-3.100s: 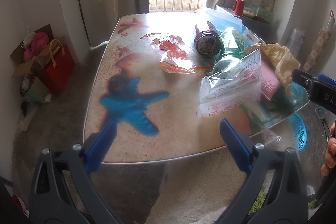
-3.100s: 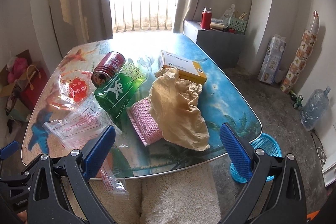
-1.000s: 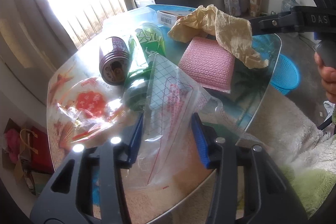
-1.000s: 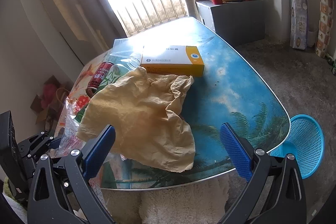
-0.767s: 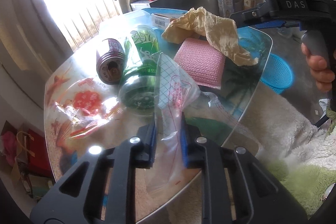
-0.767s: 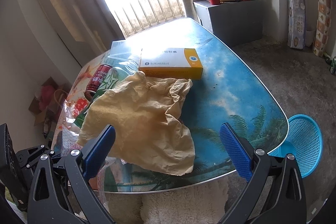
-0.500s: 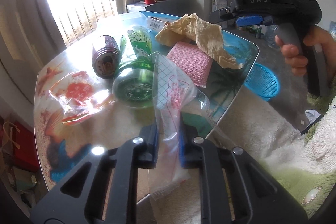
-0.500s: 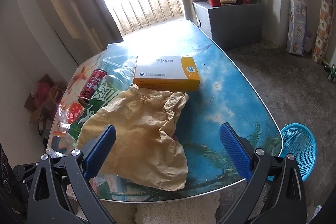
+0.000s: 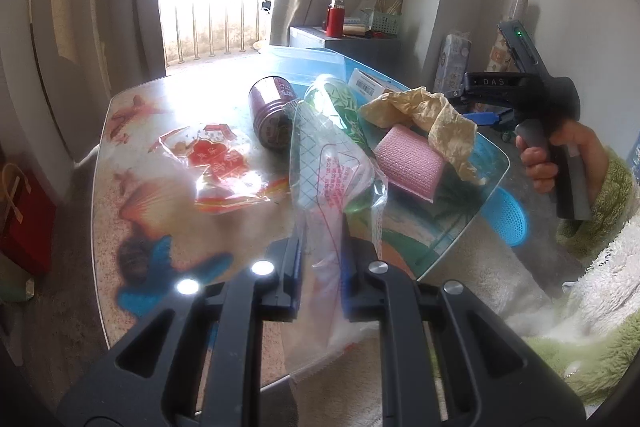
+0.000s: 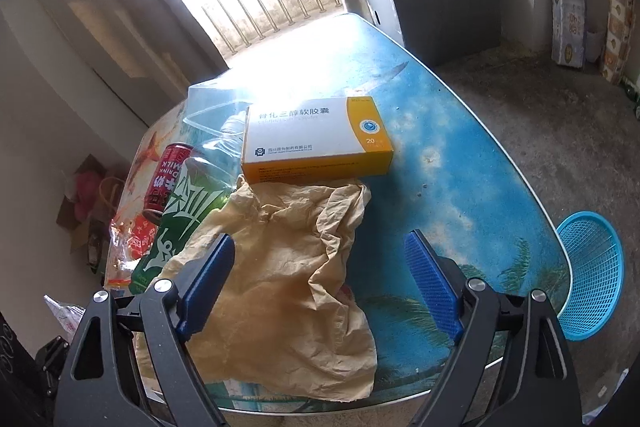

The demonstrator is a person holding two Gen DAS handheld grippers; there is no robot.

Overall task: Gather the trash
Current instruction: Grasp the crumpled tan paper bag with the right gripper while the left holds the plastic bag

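Note:
My left gripper [image 9: 320,259] is shut on a clear plastic bag with red print [image 9: 328,163], lifted above the near edge of the table. In the right wrist view my right gripper [image 10: 320,267] hovers over a crumpled tan paper [image 10: 292,267], its jaws closing with the paper between them and the pads not pressing on it. In the left wrist view the tan paper [image 9: 432,115] lies over a pink sponge [image 9: 408,159]. A red can [image 9: 272,111], a green bottle [image 9: 340,107] and a clear wrapper with red print [image 9: 216,159] lie on the table.
A yellow and white box [image 10: 316,135] lies beyond the paper on the picture-printed glass table [image 10: 460,163]. A blue basket [image 10: 592,275] stands on the floor at the right. A person's hand [image 9: 560,155] holds the right gripper. A grey cabinet [image 10: 436,11] stands behind.
My left gripper closed on the clear bag and lifted it off the table. My right gripper moved in over the tan paper and its jaws have begun to narrow.

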